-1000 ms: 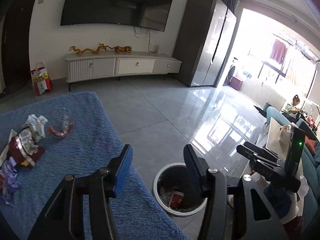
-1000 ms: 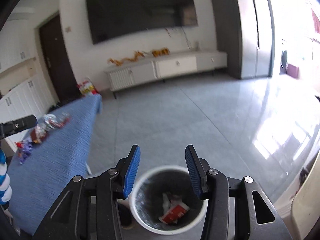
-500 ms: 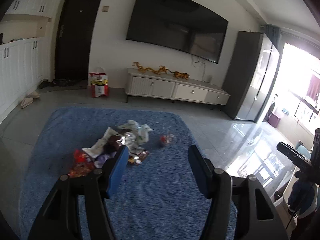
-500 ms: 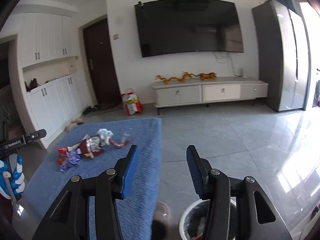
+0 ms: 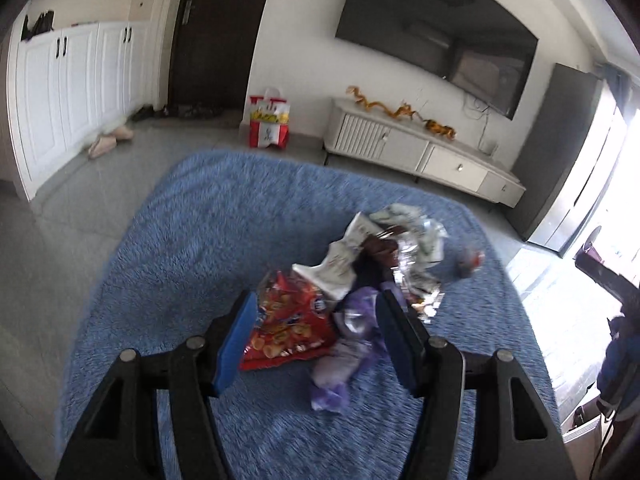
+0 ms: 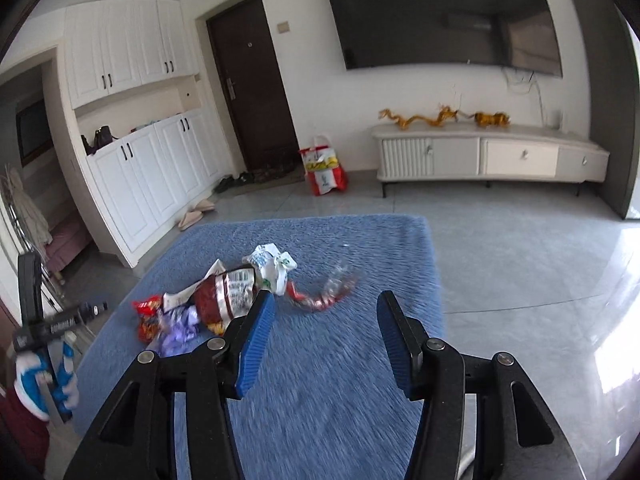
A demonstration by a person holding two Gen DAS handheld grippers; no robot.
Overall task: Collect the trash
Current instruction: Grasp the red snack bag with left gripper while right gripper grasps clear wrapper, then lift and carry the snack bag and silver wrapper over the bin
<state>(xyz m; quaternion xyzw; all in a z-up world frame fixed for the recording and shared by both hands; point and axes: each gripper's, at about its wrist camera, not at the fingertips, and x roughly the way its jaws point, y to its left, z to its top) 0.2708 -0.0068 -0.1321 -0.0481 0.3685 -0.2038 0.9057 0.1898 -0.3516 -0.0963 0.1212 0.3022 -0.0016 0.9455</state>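
Note:
A heap of wrappers lies on the blue fuzzy cloth [image 5: 208, 240]. My left gripper [image 5: 316, 312] is open and empty, just above the heap, with a red snack bag [image 5: 288, 324] and a purple wrapper [image 5: 348, 344] between its fingers. White and silver wrappers [image 5: 408, 240] lie beyond. My right gripper [image 6: 326, 312] is open and empty over the cloth [image 6: 344, 380]. The heap [image 6: 224, 296] is to its left, and a clear wrapper with red print [image 6: 328, 292] lies just ahead of it.
A white TV cabinet [image 6: 488, 156] stands under a wall TV [image 6: 444, 16]. A red and white bag [image 6: 324, 172] stands by the dark door. White cupboards [image 6: 136, 172] line the left wall. Grey tiled floor [image 6: 520, 248] lies right of the cloth.
Both grippers swung away from the trash bin on the floor and back over the blue cloth. The left one came down close over the wrapper heap. Both stayed open.

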